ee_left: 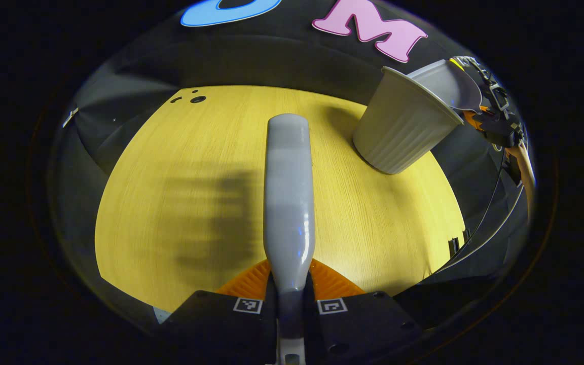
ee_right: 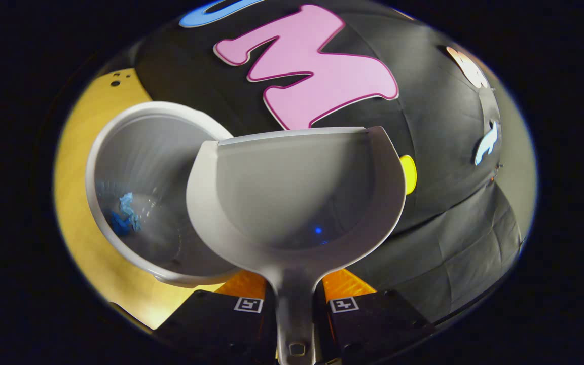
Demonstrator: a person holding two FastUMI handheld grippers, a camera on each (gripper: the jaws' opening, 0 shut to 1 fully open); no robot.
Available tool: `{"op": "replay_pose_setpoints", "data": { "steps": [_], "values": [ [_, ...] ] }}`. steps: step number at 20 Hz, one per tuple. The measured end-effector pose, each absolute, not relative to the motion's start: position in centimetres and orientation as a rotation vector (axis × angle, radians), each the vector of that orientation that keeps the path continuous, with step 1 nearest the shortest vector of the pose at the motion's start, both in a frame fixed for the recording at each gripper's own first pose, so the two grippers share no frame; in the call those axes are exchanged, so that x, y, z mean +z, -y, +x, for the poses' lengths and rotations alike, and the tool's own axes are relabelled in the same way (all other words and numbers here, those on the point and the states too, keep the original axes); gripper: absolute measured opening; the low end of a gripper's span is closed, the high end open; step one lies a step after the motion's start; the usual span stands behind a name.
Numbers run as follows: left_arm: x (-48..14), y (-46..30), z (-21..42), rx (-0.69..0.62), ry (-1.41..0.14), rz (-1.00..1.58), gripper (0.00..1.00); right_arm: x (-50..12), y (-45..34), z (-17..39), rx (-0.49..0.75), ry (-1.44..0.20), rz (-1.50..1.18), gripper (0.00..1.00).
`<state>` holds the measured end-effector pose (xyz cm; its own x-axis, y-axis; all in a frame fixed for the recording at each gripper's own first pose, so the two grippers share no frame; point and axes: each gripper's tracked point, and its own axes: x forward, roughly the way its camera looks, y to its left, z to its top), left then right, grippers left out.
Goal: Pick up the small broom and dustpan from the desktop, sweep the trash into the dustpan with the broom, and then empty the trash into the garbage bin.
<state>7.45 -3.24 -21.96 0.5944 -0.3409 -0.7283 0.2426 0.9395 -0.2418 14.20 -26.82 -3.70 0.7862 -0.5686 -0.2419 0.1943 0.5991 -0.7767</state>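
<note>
The left tongs [ee_left: 290, 304] clamp the grey plastic handle of the small broom [ee_left: 289, 203], both ribbed fingers [ee_left: 244, 285] pressed against its narrow neck at 6 o'clock of the left gripper view. The handle is smooth and glossy, a rounded bar that widens away from the grip and ends in a blunt dome toward 12 o'clock; the bristles are out of sight. The right tongs [ee_right: 294, 296] grip the thin flat stem of the dustpan [ee_right: 297, 197] at 6 o'clock of the right gripper view, one finger tight on each side.

The table [ee_left: 180, 167] is a yellow wood-grain sheet with a fine straight grain, carrying a soft blurred shadow at 8 o'clock of the broom handle.

The garbage bin [ee_left: 403, 126] stands on the table at 2 o'clock of the left gripper view: a tapered grey plastic bucket with shallow vertical ribs and a rolled rim. In the right gripper view its round mouth [ee_right: 119, 167] lies at 9 o'clock, partly covered by the pan.

The dustpan is a matte grey scoop, a rounded bowl with raised side walls and a straight front lip, held tilted above the bin's rim. Its bowl looks bare.

Crumpled blue trash [ee_right: 123, 213] lies at the bottom of the bin.
</note>
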Motion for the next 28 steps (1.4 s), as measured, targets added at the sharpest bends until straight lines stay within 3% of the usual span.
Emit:
{"op": "replay_pose_setpoints", "data": {
  "steps": [4,7,10,17,22,28],
  "values": [
    [-21.9,1.9,7.1,-0.312,-0.856,-0.15,0.29,-2.0,24.7,13.7,-0.408,-0.502,-0.562,0.33],
    [-21.9,0.7,6.6,-0.293,-0.848,-0.159,0.25,-0.9,22.2,13.3,-0.337,-0.497,-0.392,0.33],
    [-21.9,-0.8,5.9,-0.277,-0.84,-0.146,0.29,-0.3,18.7,11.6,-0.238,-0.511,-0.268,0.33],
    [-22.3,-3.9,4.8,-0.275,-0.835,-0.16,0.25,-0.6,6.6,6.8,0.043,-0.536,-0.048,0.33],
    [-22.8,-5.4,4.6,-0.244,-0.841,-0.228,0.25,-5.5,-2.0,2.8,0.22,-0.636,0.032,0.33],
    [-24.2,-6.3,4.5,-0.206,-0.871,-0.223,0.25,-13.5,-6.7,-1.2,0.311,-0.826,0.044,0.33]
  ]
}}
